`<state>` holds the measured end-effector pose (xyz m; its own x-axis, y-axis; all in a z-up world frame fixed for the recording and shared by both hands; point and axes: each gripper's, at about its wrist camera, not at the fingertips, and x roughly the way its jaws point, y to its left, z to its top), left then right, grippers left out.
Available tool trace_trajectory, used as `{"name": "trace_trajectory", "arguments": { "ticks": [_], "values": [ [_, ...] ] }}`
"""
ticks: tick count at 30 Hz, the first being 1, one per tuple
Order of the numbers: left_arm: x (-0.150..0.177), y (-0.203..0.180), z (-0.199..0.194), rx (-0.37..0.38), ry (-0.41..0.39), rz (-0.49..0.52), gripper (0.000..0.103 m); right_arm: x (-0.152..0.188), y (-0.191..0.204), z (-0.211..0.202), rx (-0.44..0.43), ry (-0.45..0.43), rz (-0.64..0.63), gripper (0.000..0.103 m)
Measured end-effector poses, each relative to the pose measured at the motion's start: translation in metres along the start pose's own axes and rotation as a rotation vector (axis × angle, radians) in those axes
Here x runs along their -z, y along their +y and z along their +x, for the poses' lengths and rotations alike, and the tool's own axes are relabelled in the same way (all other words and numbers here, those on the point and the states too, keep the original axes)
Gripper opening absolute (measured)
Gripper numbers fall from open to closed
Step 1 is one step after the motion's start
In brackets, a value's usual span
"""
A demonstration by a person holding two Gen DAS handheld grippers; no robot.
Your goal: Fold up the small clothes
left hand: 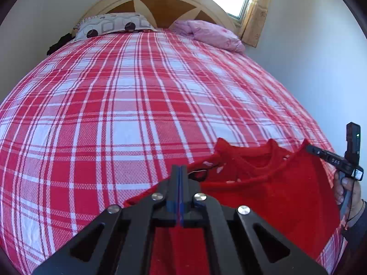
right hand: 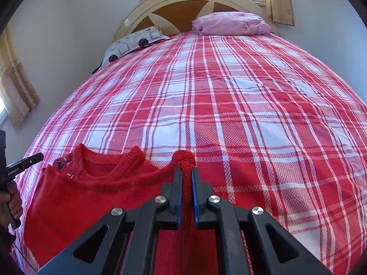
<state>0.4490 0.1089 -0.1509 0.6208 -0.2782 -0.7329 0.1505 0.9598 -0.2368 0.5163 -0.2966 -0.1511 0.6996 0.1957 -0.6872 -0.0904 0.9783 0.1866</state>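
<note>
Left wrist view: plaid bed cover (left hand: 137,105) extends unobstructed from 9 to 1 o'clock. Red sweater (left hand: 270,183) hangs at 5 o'clock, its lower part cut off. Left gripper (left hand: 179,171) is pressed together on sweater fabric; right gripper (right hand: 187,174) pinches a bunched sweater shoulder.

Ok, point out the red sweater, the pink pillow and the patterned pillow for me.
red sweater (right hand: 91,194), right wrist view, on its chest panel.
pink pillow (right hand: 231,24), right wrist view, on its middle.
patterned pillow (left hand: 112,25), left wrist view, on its top face.
</note>
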Motion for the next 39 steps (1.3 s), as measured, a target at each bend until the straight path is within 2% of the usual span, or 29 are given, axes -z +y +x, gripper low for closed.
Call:
{"name": "trace_trajectory", "arguments": {
  "ticks": [6,8,10,11,12,14,16,17,18,20,24,25,26,27,29,30,31,32,33,34,35,36,39],
  "values": [
    [0.011,-0.002,0.018,0.001,0.047,0.005,0.0,0.01,0.0,0.028,0.086,0.09,-0.033,0.007],
    [0.014,-0.009,0.013,0.003,0.045,0.032,0.002,0.011,-0.001,0.026,0.091,0.086,-0.044,0.007],
    [0.017,-0.015,0.007,0.016,0.054,0.043,0.015,0.012,0.0,0.026,0.097,0.089,-0.048,0.007],
    [0.017,-0.016,0.005,0.025,0.055,0.042,0.033,0.013,0.0,0.027,0.099,0.091,-0.05,0.007],
    [0.017,-0.019,0.001,0.026,0.053,0.045,0.059,0.013,0.0,0.027,0.101,0.091,-0.052,0.007],
    [0.019,-0.021,-0.003,0.015,0.028,0.049,0.08,0.015,0.001,0.026,0.101,0.086,-0.05,0.007],
    [0.018,-0.023,0.003,0.016,0.052,0.059,0.077,0.016,-0.001,0.026,0.092,0.083,-0.041,0.007],
    [0.018,-0.023,0.007,0.024,0.065,0.06,0.067,0.016,-0.002,0.026,0.088,0.081,-0.036,0.007],
    [0.02,-0.025,0.012,0.029,0.084,0.067,0.048,0.016,-0.003,0.026,0.083,0.078,-0.032,0.007],
    [0.024,-0.03,0.023,0.003,0.13,0.099,0.027,0.017,-0.005,0.025,0.072,0.071,-0.028,0.007],
    [0.025,-0.028,0.021,-0.033,0.121,0.085,0.028,0.019,-0.002,0.025,0.075,0.063,-0.042,0.007],
    [0.024,-0.027,0.018,-0.062,0.103,0.073,0.031,0.02,-0.002,0.025,0.077,0.062,-0.046,0.007],
    [0.024,-0.026,0.018,-0.086,0.095,0.067,0.039,0.02,-0.001,0.025,0.079,0.059,-0.051,0.007],
    [0.024,-0.024,0.017,-0.103,0.091,0.061,0.051,0.021,0.0,0.025,0.082,0.058,-0.057,0.007],
    [0.025,-0.02,0.015,-0.104,0.074,0.052,0.066,0.021,0.001,0.025,0.086,0.056,-0.065,0.007],
    [0.028,-0.019,0.017,-0.088,0.085,0.049,0.066,0.021,0.0,0.025,0.087,0.056,-0.066,0.007],
    [0.03,-0.019,0.021,-0.068,0.107,0.052,0.064,0.021,0.0,0.025,0.086,0.056,-0.065,0.007],
    [0.035,-0.022,0.026,-0.066,0.125,0.075,0.054,0.022,0.001,0.025,0.086,0.055,-0.065,0.007],
    [0.036,-0.025,0.026,-0.073,0.114,0.107,0.04,0.022,0.001,0.025,0.087,0.055,-0.065,0.007],
    [0.036,-0.03,0.025,-0.073,0.108,0.137,0.031,0.022,0.001,0.025,0.088,0.055,-0.066,0.007],
    [0.036,-0.034,0.025,-0.092,0.102,0.158,0.015,0.021,0.001,0.025,0.089,0.054,-0.068,0.007],
    [0.033,-0.034,0.022,-0.097,0.099,0.161,0.009,0.021,0.001,0.023,0.091,0.049,-0.069,0.007],
    [0.02,-0.029,0.003,-0.079,0.023,0.121,0.008,0.018,0.0,0.015,0.076,0.025,-0.06,0.007]
  ]
}}
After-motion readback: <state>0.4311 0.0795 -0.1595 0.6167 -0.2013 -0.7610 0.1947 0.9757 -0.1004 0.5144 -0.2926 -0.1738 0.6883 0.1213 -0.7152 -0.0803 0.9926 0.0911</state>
